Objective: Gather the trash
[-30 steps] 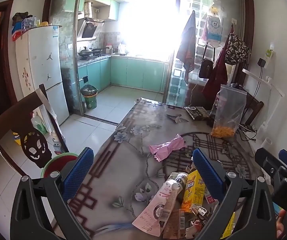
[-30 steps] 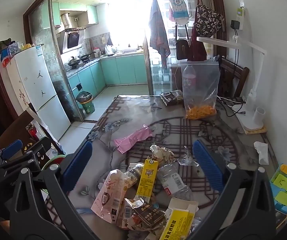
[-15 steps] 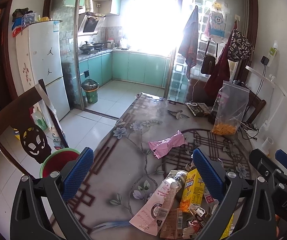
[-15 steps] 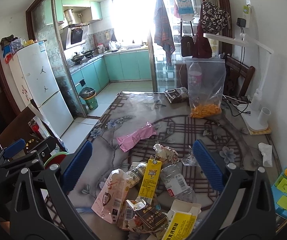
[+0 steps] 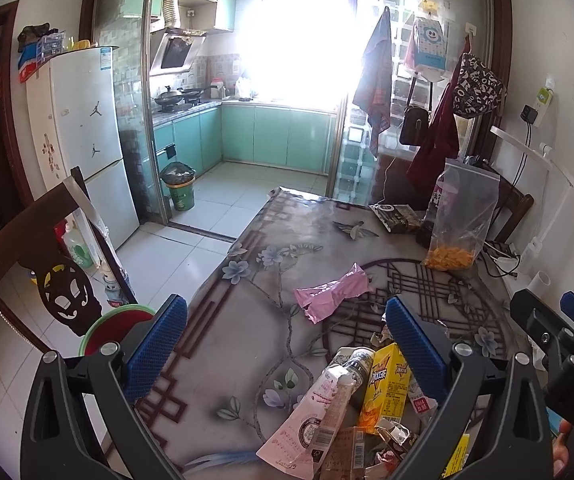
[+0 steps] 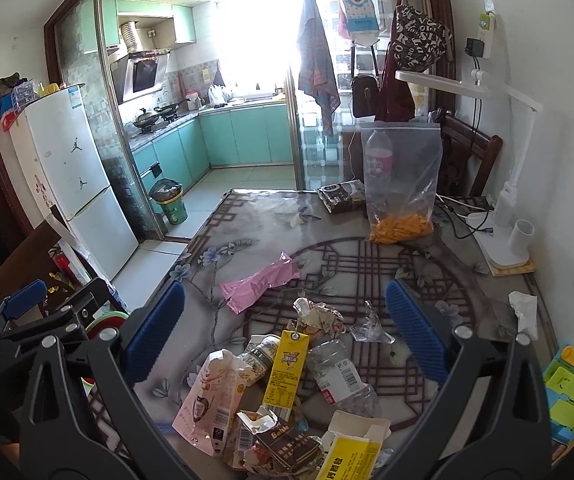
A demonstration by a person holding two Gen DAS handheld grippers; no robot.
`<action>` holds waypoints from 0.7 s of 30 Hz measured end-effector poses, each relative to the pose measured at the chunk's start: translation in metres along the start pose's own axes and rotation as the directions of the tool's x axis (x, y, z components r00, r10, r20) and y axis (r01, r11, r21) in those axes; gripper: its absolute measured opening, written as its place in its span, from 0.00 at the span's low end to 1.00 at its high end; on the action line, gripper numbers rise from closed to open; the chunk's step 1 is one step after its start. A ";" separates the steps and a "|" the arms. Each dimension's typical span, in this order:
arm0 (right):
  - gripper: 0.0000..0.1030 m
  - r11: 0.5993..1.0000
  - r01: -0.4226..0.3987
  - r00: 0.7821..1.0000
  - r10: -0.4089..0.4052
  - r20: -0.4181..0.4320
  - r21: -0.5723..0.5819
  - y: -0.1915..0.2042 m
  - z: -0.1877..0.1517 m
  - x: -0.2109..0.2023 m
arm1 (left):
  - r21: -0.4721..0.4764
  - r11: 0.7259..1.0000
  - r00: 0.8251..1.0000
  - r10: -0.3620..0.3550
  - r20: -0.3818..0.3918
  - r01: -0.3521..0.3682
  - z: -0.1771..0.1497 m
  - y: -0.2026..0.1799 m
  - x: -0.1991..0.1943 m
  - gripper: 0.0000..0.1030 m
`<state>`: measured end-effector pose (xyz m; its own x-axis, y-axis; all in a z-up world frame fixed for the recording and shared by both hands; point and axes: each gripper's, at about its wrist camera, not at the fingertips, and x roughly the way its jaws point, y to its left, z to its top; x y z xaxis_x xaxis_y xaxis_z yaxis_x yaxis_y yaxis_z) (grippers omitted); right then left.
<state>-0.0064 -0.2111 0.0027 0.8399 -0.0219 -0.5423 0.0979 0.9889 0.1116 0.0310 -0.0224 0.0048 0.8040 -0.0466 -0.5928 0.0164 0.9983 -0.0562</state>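
Both grippers, left gripper point(image 5: 285, 344) and right gripper point(image 6: 285, 328), have lifted slightly, jaws wide and empty, above crumpled wrappers, cartons and a clear plastic bottle point(image 6: 339, 372) heaped on the floral glass-topped table point(image 6: 247, 236); collecting hasn't begun.

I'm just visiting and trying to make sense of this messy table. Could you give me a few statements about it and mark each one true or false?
1. Both grippers are open and hold nothing. True: the left gripper and right gripper are spread wide above the table.
2. The pink wrapper lies apart from the trash pile. True.
3. The clear zip bag lies flat and empty. False: it stands upright with orange pieces at its bottom.
4. The yellow carton stands upright. False: it lies on the pile.
5. A white desk lamp stands at the table's right edge. True.
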 end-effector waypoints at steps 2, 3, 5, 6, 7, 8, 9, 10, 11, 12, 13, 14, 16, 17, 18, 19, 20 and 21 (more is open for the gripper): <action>0.97 1.000 0.001 1.000 -0.001 -0.005 0.003 -0.001 0.000 0.002 | 0.002 1.000 1.000 0.000 -0.006 0.000 0.000 -0.001 0.001 0.92; 0.97 1.000 0.002 1.000 -0.002 -0.005 0.005 -0.001 0.000 0.003 | 0.003 1.000 1.000 0.001 -0.008 -0.001 0.001 -0.001 0.002 0.92; 0.97 1.000 0.003 1.000 -0.003 -0.006 0.008 0.000 0.001 0.004 | 0.005 1.000 1.000 0.003 -0.011 -0.003 0.001 -0.001 0.004 0.92; 0.97 1.000 0.003 1.000 -0.003 -0.006 0.007 0.000 0.000 0.004 | 0.005 1.000 1.000 0.004 -0.012 -0.004 0.001 0.000 0.005 0.92; 0.97 1.000 0.004 1.000 -0.004 -0.007 0.007 0.001 0.000 0.005 | 0.005 1.000 1.000 0.006 -0.013 -0.006 0.002 0.000 0.005 0.92; 0.97 1.000 0.004 1.000 -0.004 -0.008 0.007 0.000 0.000 0.005 | 0.006 1.000 1.000 0.009 -0.012 -0.009 0.002 0.000 0.006 0.92; 0.97 1.000 0.003 1.000 -0.003 -0.010 0.008 0.000 0.000 0.005 | 0.006 1.000 1.000 0.015 -0.013 -0.015 0.003 0.000 0.006 0.92; 0.97 1.000 0.002 1.000 -0.002 -0.012 0.007 0.000 0.000 0.006 | 0.006 1.000 1.000 0.019 -0.011 -0.019 0.003 0.000 0.005 0.92; 0.97 1.000 0.002 1.000 -0.002 -0.015 0.007 0.000 0.000 0.007 | 0.005 1.000 1.000 0.023 -0.009 -0.023 0.004 0.000 0.005 0.92; 0.97 1.000 0.003 1.000 -0.003 -0.018 0.005 0.000 0.000 0.008 | 0.004 1.000 1.000 0.025 -0.007 -0.025 0.005 0.001 0.005 0.92; 0.97 1.000 0.003 1.000 -0.003 -0.020 0.003 0.000 0.000 0.008 | 0.005 1.000 1.000 0.028 -0.006 -0.028 0.006 0.000 0.004 0.92; 0.97 1.000 0.005 1.000 -0.005 -0.019 0.002 0.001 0.000 0.009 | 0.009 1.000 1.000 0.030 -0.006 -0.030 0.007 0.000 0.004 0.92; 0.97 1.000 0.009 1.000 -0.009 -0.016 0.005 0.000 0.001 0.009 | 0.018 0.999 0.999 0.035 -0.003 -0.035 0.007 0.000 0.002 0.92; 0.97 1.000 0.009 1.000 -0.009 -0.015 0.008 0.001 0.001 0.009 | 0.021 0.999 0.999 0.036 -0.001 -0.036 0.007 0.000 0.002 0.92; 0.97 1.000 0.010 1.000 -0.010 -0.016 0.011 0.001 0.001 0.009 | 0.021 0.999 0.999 0.037 0.001 -0.037 0.008 0.000 0.001 0.92; 0.97 1.000 0.010 1.000 -0.010 -0.017 0.011 0.001 0.001 0.010 | 0.018 0.999 0.999 0.039 0.002 -0.039 0.008 0.002 0.000 0.92; 0.97 1.000 0.010 1.000 -0.010 -0.020 0.011 0.001 0.001 0.011 | 0.014 0.999 0.999 0.040 0.003 -0.040 0.008 0.003 0.000 0.92; 0.97 1.000 0.011 1.000 -0.011 -0.021 0.009 0.002 0.001 0.011 | 0.011 0.999 0.999 0.040 0.004 -0.040 0.008 0.003 -0.001 0.92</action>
<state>0.0032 -0.2094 -0.0020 0.8272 -0.0292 -0.5611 0.1119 0.9872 0.1135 0.0352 -0.0186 0.0113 0.8061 -0.0070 -0.5917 -0.0086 0.9997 -0.0235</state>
